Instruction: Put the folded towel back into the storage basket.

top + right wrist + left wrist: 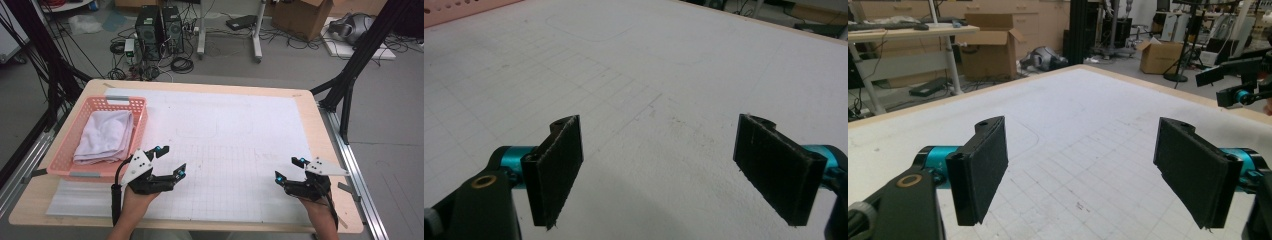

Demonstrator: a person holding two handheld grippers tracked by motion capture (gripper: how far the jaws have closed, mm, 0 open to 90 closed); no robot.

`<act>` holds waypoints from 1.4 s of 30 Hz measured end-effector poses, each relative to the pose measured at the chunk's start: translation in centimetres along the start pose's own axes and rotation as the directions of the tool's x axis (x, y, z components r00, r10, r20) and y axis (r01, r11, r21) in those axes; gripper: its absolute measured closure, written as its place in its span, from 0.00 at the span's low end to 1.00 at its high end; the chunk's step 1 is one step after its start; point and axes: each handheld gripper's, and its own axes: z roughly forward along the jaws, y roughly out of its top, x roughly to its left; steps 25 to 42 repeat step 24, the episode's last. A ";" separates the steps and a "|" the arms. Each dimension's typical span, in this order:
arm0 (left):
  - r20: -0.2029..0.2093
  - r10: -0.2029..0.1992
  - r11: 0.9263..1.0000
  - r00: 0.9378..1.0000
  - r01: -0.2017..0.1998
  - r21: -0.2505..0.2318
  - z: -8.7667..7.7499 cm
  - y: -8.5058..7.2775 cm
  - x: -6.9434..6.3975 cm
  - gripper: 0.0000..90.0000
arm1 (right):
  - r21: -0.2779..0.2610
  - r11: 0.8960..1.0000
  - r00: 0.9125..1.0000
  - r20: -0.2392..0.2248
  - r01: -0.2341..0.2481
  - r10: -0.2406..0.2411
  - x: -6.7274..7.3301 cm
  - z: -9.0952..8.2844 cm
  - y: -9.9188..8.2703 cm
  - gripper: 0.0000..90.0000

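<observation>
I have both claws spread wide and empty over the bench (pixel 240 125): left claw (pixel 171 161) just beside the pink basket (pixel 62 159) holding the folded towel (pixel 105 136), right claw (pixel 289 169) well apart from it.

Even overhead light is filling the room, throwing soft shadows under both grippers onto the white mat (pixel 235 135). The gripper views are looking slightly soft, background clutter blurring.
</observation>
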 end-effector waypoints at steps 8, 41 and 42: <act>-0.007 -0.010 1.000 1.000 0.010 0.029 0.3 -1.2 0.5 0.24 | 0.002 1.000 1.000 0.009 -0.014 0.014 -0.2 -0.2 -0.2 0.21; -0.013 -0.014 0.999 1.000 0.014 0.042 0.5 -1.5 0.7 0.24 | 0.002 1.000 1.000 0.009 -0.011 0.011 -0.2 0.1 -0.2 0.21; -0.013 -0.014 0.999 1.000 0.014 0.042 0.5 -1.5 0.7 0.24 | 0.002 1.000 1.000 0.009 -0.011 0.011 -0.2 0.1 -0.2 0.21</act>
